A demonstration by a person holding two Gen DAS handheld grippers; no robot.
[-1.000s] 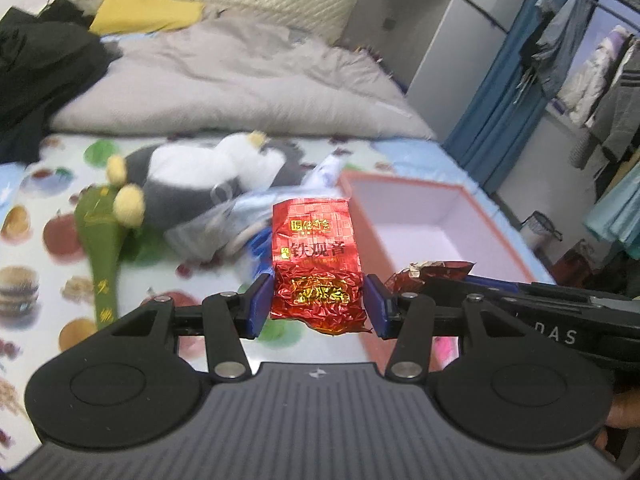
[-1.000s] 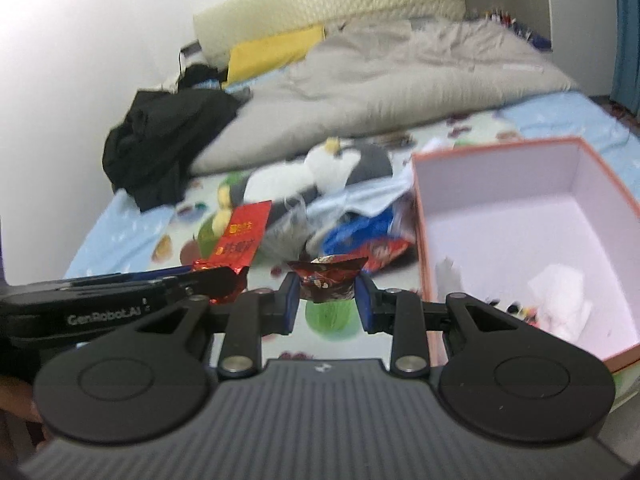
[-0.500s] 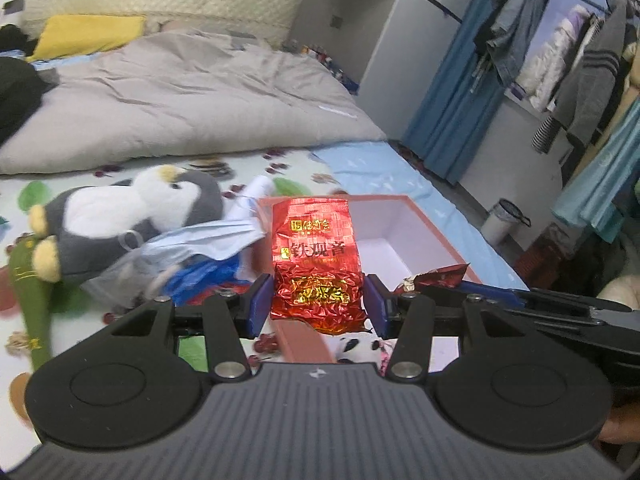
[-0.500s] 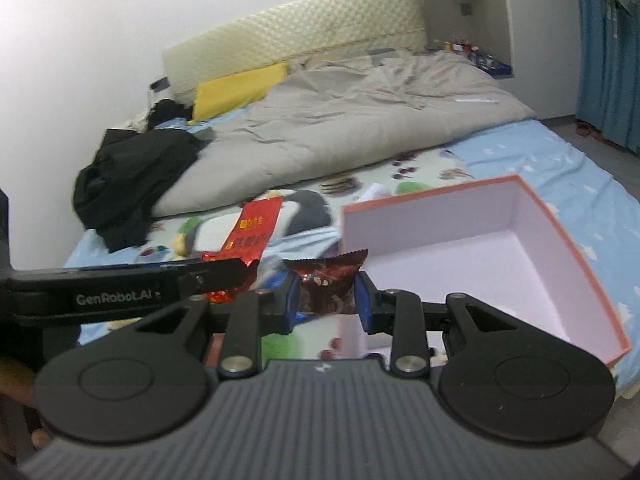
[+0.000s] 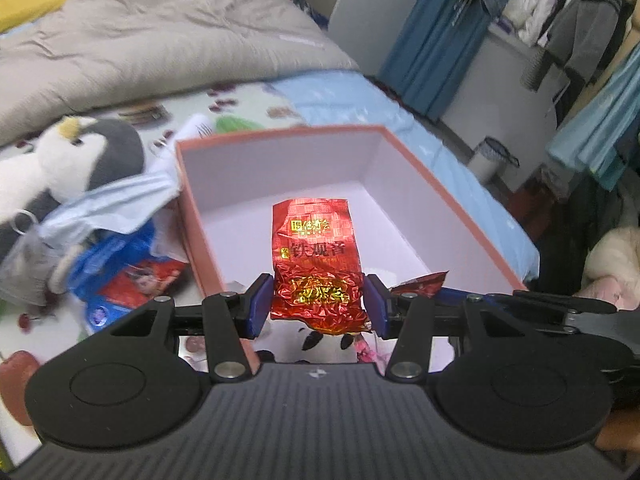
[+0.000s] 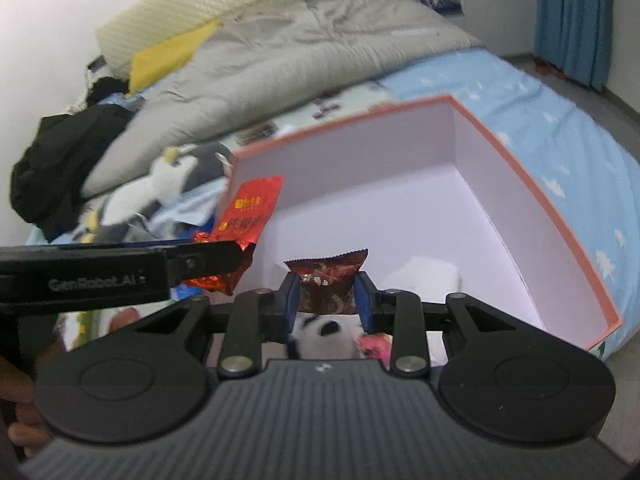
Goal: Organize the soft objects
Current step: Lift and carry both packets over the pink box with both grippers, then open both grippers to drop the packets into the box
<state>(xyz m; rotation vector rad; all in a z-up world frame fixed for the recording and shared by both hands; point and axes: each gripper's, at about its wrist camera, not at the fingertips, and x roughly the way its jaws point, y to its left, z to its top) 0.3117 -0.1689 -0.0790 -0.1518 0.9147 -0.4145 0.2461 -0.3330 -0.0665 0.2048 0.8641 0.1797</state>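
Note:
My left gripper is shut on a red foil tea packet with gold print, held upright over the inside of an orange-rimmed box with a pale lilac lining. My right gripper is shut on a small dark-brown snack packet, also above that box. In the right wrist view the left gripper's arm reaches in from the left with the red packet. A panda toy and a white soft item lie in the box.
A penguin plush, a light-blue face mask and blue and red wrappers lie left of the box on the printed sheet. A grey duvet covers the far bed. Black clothes sit at the far left.
Both grippers have swung right and down from above the toy pile to over the open box, each keeping its packet. The box now fills the middle of both views.

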